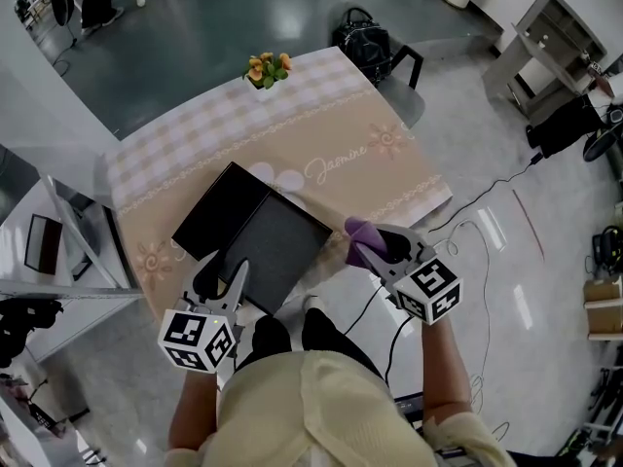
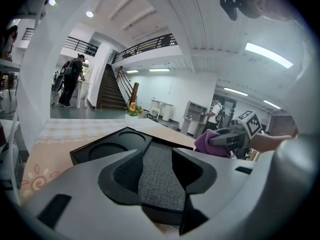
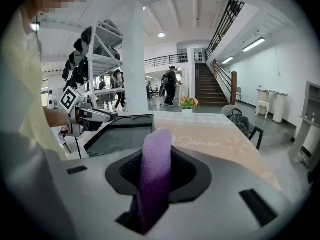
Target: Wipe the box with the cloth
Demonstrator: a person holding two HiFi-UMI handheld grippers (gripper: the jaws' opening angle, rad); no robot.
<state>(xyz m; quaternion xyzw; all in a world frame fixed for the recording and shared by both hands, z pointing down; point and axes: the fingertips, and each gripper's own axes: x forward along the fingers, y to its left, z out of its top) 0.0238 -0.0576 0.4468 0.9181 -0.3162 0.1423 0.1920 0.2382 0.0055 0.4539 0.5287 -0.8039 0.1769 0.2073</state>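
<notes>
The black box (image 1: pixel 255 233) is lying flat toward the near edge of the surface (image 1: pixel 331 134), which is being covered by a beige patterned tablecloth. The box's grey panel is facing up, and its black half with round recesses is lying on the far side. The box's near left corner is being straddled by the left gripper (image 1: pixel 222 278). Its jaws are standing apart with the grey panel showing between them, and nothing is being clamped there. Just beside the box's near right edge, the purple cloth (image 1: pixel 358 232) is being pinched upright between the jaws of the right gripper (image 1: pixel 378 246). As far as can be judged, the cloth is not yet touching the box. For a good wipe, the cloth's free end should be laid flat on the grey panel. It should then be drawn in overlapping passes toward the recessed half under light downward pressure. Meanwhile the box should be steadied at its left corner, so that it is not pushed along the tablecloth.
</notes>
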